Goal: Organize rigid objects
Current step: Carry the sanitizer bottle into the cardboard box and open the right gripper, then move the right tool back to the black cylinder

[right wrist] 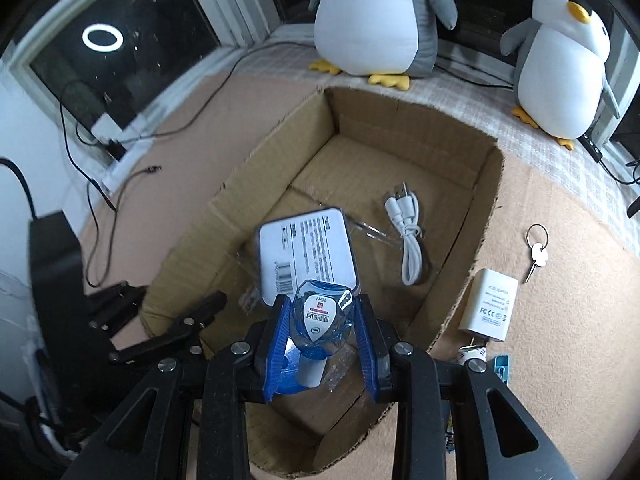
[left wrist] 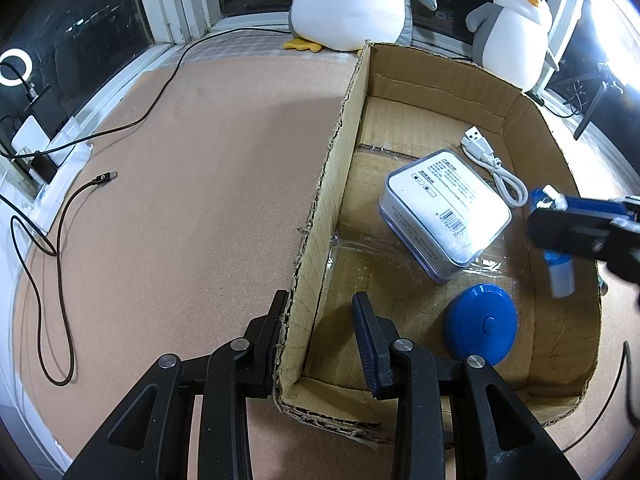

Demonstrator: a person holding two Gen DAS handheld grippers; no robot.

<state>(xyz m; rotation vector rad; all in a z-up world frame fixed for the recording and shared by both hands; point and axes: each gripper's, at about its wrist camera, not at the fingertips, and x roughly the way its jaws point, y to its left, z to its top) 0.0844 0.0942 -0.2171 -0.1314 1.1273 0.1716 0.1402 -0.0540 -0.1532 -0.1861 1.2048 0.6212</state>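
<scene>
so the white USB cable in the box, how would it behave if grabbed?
The white USB cable looks floppy: thin, coiled in loose loops, so the ends would likely dangle. Probably light. The bundle seems tied near the middle, so it should lift as one piece, though that tie is hard to make out.

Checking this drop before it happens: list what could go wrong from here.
1. The small blue bottle in the right tool hangs over the white tin; released here, it may bounce off.
2. The left tool straddles the cardboard box wall, which looks ragged and could flex or tip.
</scene>
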